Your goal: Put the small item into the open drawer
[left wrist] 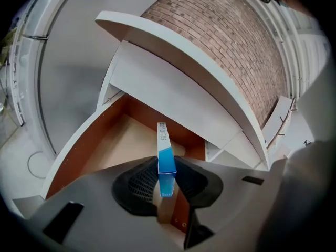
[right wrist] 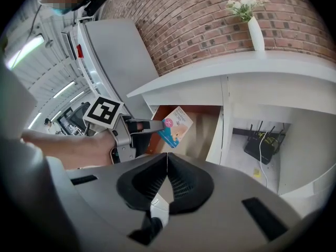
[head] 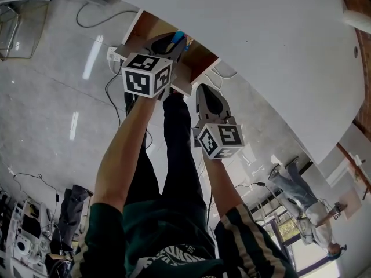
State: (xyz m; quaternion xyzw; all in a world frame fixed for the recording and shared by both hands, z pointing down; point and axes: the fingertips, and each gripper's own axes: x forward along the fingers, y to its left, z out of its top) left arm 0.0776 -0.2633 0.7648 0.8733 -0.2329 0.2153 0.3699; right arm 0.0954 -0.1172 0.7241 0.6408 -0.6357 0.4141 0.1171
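So the box [left wrist: 166, 156] is picked up and sitting at the mouth of the drawer [left wrist: 113, 146], but it isn't in there yet. The left gripper [left wrist: 167, 180] has its jaws pinched down on the lower end of the box, only a narrow gap between them because the thing is so thin. In the right gripper view the box hangs in the air just in front of the open drawer, not resting on anything. The left gripper view looks past it at the bare wooden floor of the drawer, with nothing in the way.

What's left, by the look of it: lower it inside, let go, pull the gripper back out. That's about it, so the task seems well past halfway.

The right gripper [right wrist: 167, 164] is doing nothing. Its jaws are pressed together with nothing between them, and it sits off to the side below the desk [head: 249, 33].

The box itself is a slim flat carton. Edge-on it looks white at the far end and bright blue nearer the jaws. Its broad face shows a blue band, a pink mark and some pale picture, with print too small to read. It looks light and easy to drop flat.
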